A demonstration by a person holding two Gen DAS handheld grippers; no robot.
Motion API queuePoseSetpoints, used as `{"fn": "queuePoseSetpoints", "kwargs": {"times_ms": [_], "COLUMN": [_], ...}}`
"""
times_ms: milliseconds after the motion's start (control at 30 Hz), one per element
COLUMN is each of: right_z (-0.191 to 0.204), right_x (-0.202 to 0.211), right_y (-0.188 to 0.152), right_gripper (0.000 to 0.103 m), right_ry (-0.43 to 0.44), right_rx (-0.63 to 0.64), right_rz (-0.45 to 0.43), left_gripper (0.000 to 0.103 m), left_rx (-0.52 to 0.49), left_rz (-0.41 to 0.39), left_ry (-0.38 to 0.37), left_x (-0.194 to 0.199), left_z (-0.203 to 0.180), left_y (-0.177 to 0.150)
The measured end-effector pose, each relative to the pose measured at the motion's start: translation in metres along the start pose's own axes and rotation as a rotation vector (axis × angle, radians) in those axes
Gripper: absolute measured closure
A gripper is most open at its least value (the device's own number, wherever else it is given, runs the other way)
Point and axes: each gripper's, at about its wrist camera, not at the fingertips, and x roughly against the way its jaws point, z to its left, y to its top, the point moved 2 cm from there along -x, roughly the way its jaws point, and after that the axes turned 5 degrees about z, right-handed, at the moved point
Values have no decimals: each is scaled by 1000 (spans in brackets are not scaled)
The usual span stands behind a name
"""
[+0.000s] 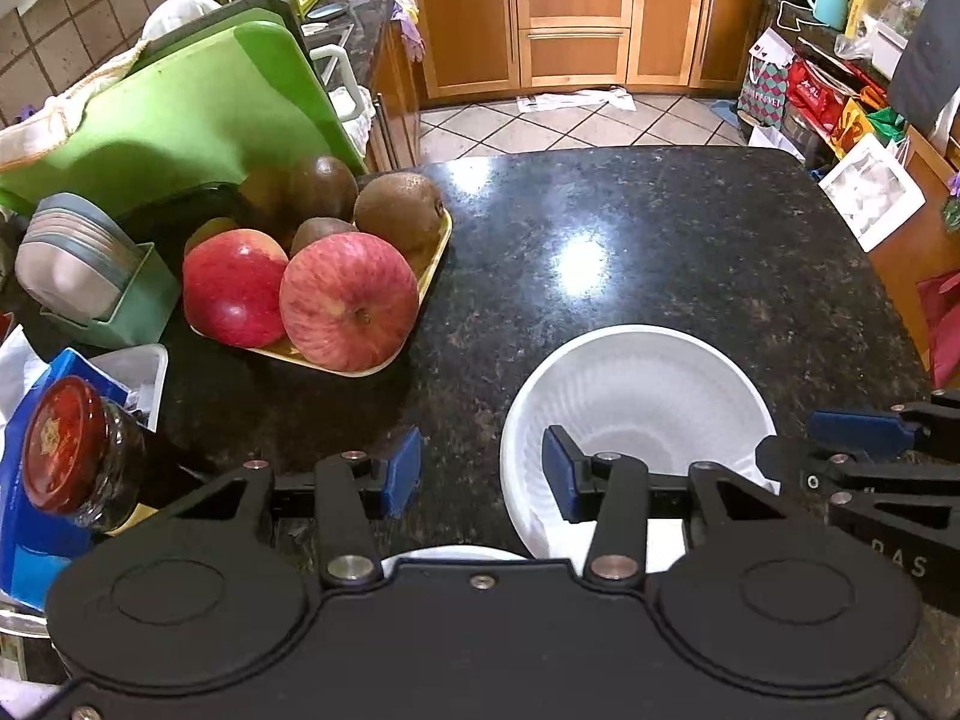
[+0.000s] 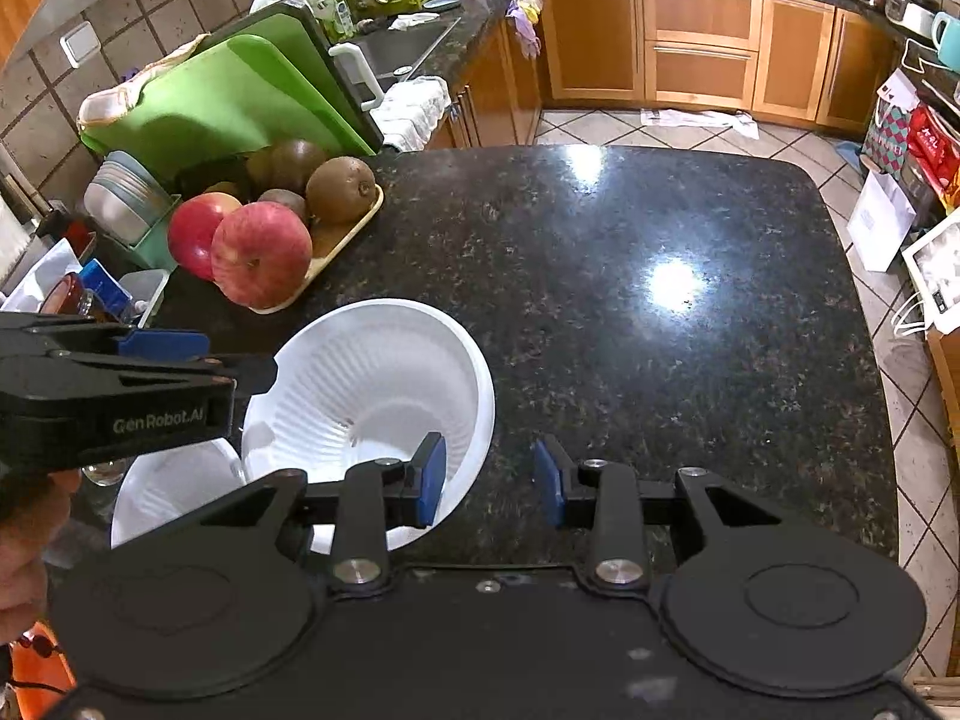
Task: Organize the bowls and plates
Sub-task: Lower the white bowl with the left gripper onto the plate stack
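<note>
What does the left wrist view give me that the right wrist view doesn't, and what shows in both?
Left wrist only: the red-lidded jar in full, close by the left tool, which is open.

Right wrist only: a second white dish beside and partly under the white bowl, and the holder's hand at the left edge. The right tool is open.

Both: the white bowl, the fruit tray with apples and kiwis, the green cutting board and the dark granite counter.
</note>
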Motion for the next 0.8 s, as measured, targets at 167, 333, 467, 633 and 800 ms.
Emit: {"fn": "queuePoseSetpoints", "kwargs": {"times_ms": [167, 333, 467, 633, 800], "right_z": [4, 5, 4, 5, 5], "right_x": [-5, -5, -7, -12, -16], "right_y": [3, 3, 3, 3, 2], "right_gripper": [68, 68, 68, 70, 79], "right_ry": [5, 4, 3, 4, 4], "right_rx": [3, 6, 5, -1, 3], "right_rz": [6, 10, 14, 21, 27], "left_gripper": [51, 51, 51, 51, 51], "left_rx": [-7, -17, -27, -29, -41], "left_rz": [2, 5, 8, 21, 39], "left_ry": [1, 5, 1, -5, -3], "left_x": [-6, -11, -14, -21, -31], "left_z": [-1, -1, -1, -2, -4], "left_y": [5, 6, 6, 7, 7]}}
